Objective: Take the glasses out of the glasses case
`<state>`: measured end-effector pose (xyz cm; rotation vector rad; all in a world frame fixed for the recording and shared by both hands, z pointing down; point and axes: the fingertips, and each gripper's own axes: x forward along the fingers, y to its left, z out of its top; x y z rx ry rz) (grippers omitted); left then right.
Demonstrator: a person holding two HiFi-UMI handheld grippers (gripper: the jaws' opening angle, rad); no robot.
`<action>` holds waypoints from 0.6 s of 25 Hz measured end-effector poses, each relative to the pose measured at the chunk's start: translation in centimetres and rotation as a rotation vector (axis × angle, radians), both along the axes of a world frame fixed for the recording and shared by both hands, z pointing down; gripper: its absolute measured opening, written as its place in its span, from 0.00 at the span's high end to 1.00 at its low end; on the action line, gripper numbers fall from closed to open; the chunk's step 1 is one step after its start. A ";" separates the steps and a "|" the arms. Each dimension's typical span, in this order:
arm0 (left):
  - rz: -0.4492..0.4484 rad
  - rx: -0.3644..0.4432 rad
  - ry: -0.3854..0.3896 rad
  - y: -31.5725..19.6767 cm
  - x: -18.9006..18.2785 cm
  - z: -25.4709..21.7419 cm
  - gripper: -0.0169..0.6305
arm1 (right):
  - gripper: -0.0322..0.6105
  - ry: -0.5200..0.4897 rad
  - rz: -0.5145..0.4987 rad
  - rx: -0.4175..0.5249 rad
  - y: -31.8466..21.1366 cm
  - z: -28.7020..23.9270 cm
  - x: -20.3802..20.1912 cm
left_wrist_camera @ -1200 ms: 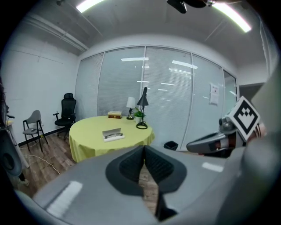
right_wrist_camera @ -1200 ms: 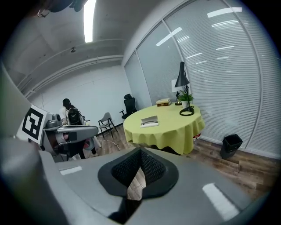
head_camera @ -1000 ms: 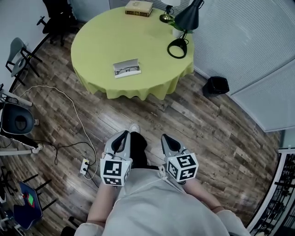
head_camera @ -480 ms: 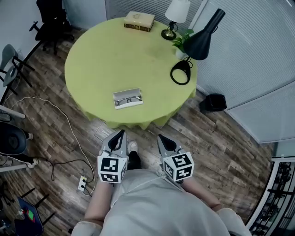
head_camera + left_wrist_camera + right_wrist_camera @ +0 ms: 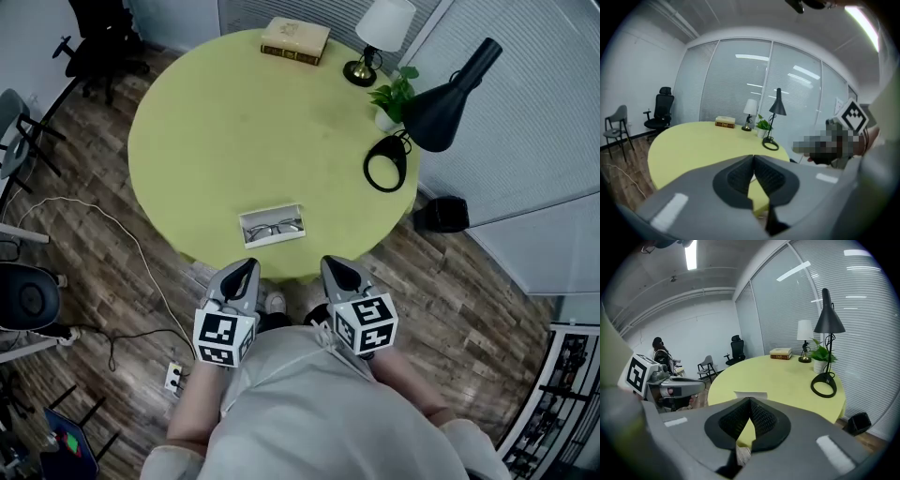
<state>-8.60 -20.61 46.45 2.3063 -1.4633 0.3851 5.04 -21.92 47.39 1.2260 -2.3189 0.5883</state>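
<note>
The open white glasses case [image 5: 250, 231], with dark-framed glasses [image 5: 278, 228] inside, lay at the round yellow-green table's [image 5: 234, 131] near edge. The left gripper [image 5: 245, 269] and right gripper [image 5: 336, 266] hung short of it, jaws pressed together and empty. Reaching in unopened would likely shove the light case away rather than catch the thin frames.

A round yellow-green surface [image 5: 206, 131] fills the upper middle of the frame. Near its lower edge lies an open glasses case [image 5: 273, 228] with the glasses [image 5: 278, 227] inside. At the upper right of the surface stand a book [image 5: 295, 40], a white table lamp [image 5: 380, 33], a small plant [image 5: 395, 96] and a black desk lamp [image 5: 441, 98]. Below the case, off the surface, the left gripper [image 5: 246, 269] and right gripper [image 5: 334, 266] sit side by side in front of the person, fingers pointing toward the surface. A black bin [image 5: 441, 214] stands on the wood floor [image 5: 469, 300] at right.
</note>
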 end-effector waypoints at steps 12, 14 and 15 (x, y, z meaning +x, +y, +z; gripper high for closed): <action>0.065 -0.066 -0.130 -5.0 1.3 6.2 0.96 | 0.95 0.036 -0.070 -0.097 -5.9 4.7 -0.1; 0.094 -0.108 -0.156 -5.5 1.7 7.4 0.96 | 0.95 0.038 -0.094 -0.109 -6.9 5.1 -0.3; 0.107 -0.125 -0.168 -5.8 1.8 7.9 0.96 | 0.95 0.039 -0.106 -0.115 -7.3 5.3 -0.4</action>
